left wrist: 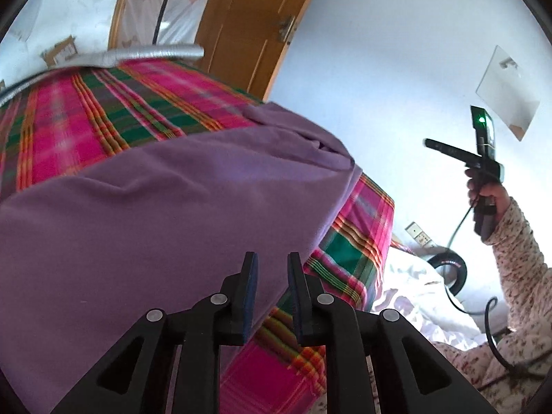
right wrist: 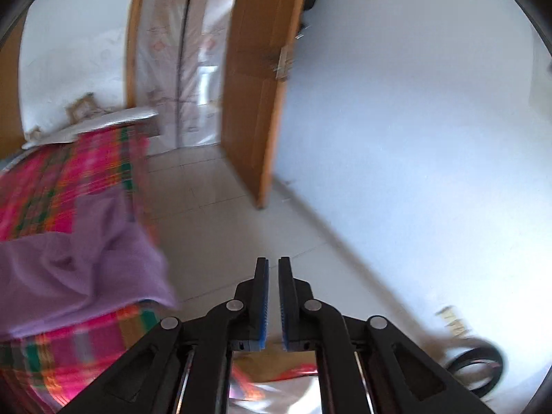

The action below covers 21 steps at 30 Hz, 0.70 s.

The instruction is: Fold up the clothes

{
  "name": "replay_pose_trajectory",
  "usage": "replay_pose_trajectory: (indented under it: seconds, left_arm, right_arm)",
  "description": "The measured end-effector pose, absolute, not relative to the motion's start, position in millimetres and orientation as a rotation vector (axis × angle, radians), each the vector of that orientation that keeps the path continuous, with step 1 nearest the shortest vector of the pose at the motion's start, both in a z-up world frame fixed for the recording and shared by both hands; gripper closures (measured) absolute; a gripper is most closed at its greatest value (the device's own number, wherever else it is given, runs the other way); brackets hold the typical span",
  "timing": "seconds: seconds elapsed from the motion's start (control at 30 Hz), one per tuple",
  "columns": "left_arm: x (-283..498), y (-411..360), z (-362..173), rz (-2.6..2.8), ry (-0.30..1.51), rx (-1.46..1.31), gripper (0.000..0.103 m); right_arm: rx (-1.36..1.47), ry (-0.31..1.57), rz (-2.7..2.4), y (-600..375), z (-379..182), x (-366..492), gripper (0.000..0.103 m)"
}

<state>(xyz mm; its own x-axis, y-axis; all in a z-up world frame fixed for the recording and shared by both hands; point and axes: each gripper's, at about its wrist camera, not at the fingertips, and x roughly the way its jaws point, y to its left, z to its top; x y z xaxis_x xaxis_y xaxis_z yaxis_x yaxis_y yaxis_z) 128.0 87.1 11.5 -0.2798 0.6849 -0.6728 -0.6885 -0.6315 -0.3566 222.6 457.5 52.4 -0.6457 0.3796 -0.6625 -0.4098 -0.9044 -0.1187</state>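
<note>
The purple cloth [left wrist: 165,207] is lying spread over the pink plaid bed [left wrist: 69,117], while the left claw [left wrist: 272,262] is hovering empty with jaws apart at its near edge and the right claw [right wrist: 273,265] is hanging slightly parted over the floor [right wrist: 220,227].

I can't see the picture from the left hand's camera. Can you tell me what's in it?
A purple cloth lies spread over a pink and green checked bedcover. At the bottom, the left gripper hovers over the cloth's edge with its jaws a little apart and nothing between them. To the right, a hand in a flowery sleeve holds up the right gripper before a white wall.
</note>
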Motion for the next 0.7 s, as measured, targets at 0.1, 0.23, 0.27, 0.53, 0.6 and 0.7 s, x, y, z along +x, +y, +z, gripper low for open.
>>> replay_pose_trajectory:
  seconds: [0.1,0.23,0.27,0.53,0.6,0.7]
  left_arm:
    - [126.7,94.6,3.0,1.997,0.037,-1.085,0.085]
    - [124.2,98.2,-6.4,2.0,0.042,-1.117,0.085]
    - [123.3,97.7,-7.7,1.999,0.031,-1.12,0.084]
    - [115.0,96.8,-11.3,1.979,-0.017,-1.118,0.084]
    - [112.7,95.9,-11.7,1.971,-0.031,-1.119,0.084]
    - [111.0,96.8,-11.3,1.965,-0.03,-1.118,0.084]
  right_arm:
    - [-1.087,0.071,2.605,430.0,25.0,189.0,0.096]
    - [-1.137,0.113,2.763,391.7,11.6,145.2,0.088]
    - [-1.133,0.098,2.791,381.2,12.1,133.4,0.086]
    - [-1.285,-0.09,2.916,320.8,1.2,61.9,0.069]
    - [-1.366,-0.104,2.917,312.7,-6.8,55.0,0.066]
    - [-1.428,-0.231,2.908,294.6,-18.4,39.7,0.066]
